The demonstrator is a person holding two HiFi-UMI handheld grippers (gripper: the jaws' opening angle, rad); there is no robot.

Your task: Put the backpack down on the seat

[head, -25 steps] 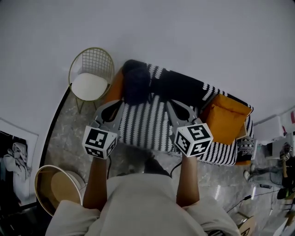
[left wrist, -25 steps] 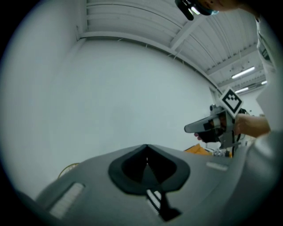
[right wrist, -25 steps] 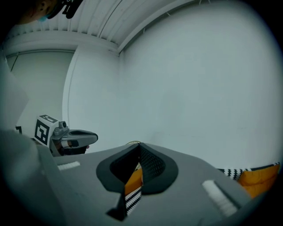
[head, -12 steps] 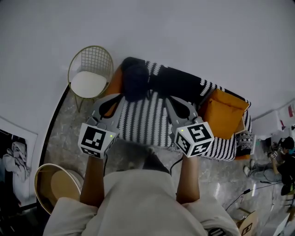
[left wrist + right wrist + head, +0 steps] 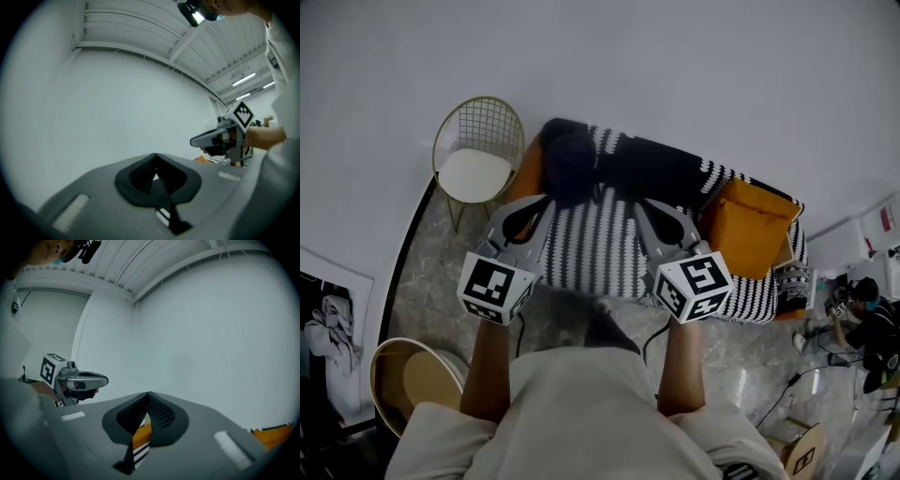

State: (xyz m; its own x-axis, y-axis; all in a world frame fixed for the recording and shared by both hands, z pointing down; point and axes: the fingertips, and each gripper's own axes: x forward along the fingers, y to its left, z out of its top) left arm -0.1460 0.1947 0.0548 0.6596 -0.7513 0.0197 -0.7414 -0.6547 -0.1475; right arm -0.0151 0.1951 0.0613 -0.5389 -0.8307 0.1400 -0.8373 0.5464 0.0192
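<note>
A dark backpack (image 5: 571, 164) rests at the left end of a sofa (image 5: 600, 253) draped in a black-and-white striped blanket, seen in the head view. Both grippers are held up in front of the sofa, short of the backpack and apart from it. The left gripper (image 5: 532, 204) is shut with nothing in it; the same holds in the left gripper view (image 5: 155, 158), where it points at the white wall. The right gripper (image 5: 649, 210) is also shut and empty, and the right gripper view (image 5: 148, 396) shows a strip of orange and stripes below its tips.
A gold wire chair (image 5: 478, 150) with a white pad stands left of the sofa. Orange cushions (image 5: 752, 228) lie at the sofa's right end. A round wooden stand (image 5: 408, 380) is at lower left. A person (image 5: 865, 323), cables and clutter sit at the far right.
Both grippers stay shut and nearly still; the left one has drifted a little left. The view has shifted slightly, and a person has come into sight at the right edge.
</note>
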